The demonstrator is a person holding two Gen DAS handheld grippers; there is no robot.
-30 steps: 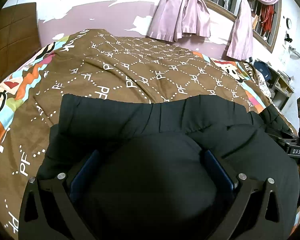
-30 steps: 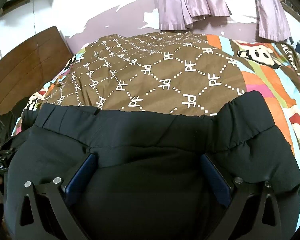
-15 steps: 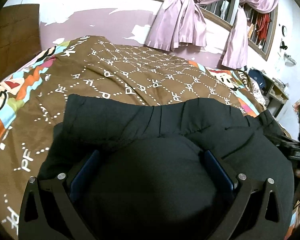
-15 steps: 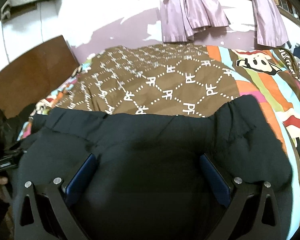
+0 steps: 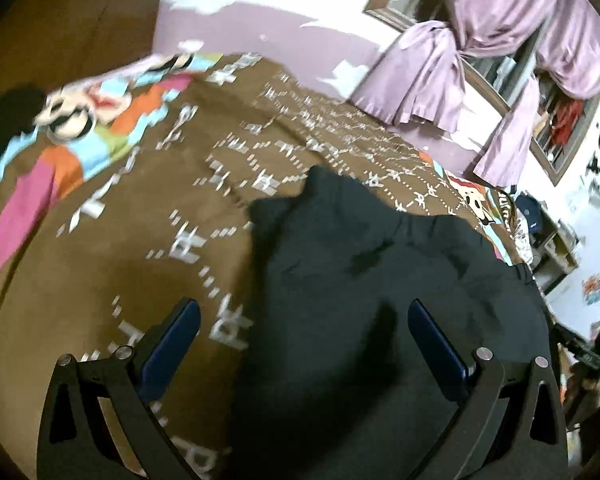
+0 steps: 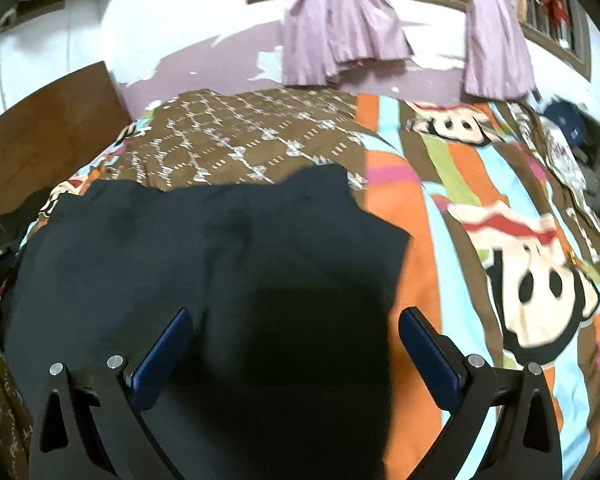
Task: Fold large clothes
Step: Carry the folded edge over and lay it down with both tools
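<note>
1. Left gripper (image 5: 303,322): jaws spread wide, holding nothing.
2. Right gripper (image 6: 295,330): jaws spread wide, holding nothing.
3. Black garment (image 6: 204,264): lies on the patterned bedspread (image 6: 452,216), lower centre of both frames, beneath both grippers.

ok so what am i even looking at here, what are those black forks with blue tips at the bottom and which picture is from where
Those forks are hand-held tongs; a person carries one in each hand, and each has a wide-angle camera looking forward along its two fingers. One picture is from the left tongs, the other from the right tongs. Both stand wide open and hold nothing. Beneath them a large black fabric garment lies on a bed covered by a brown blanket with white lettering and colourful cartoon borders. Behind are pink tied curtains at a window. The pictures are blurred, so finer detail is unclear.
</note>
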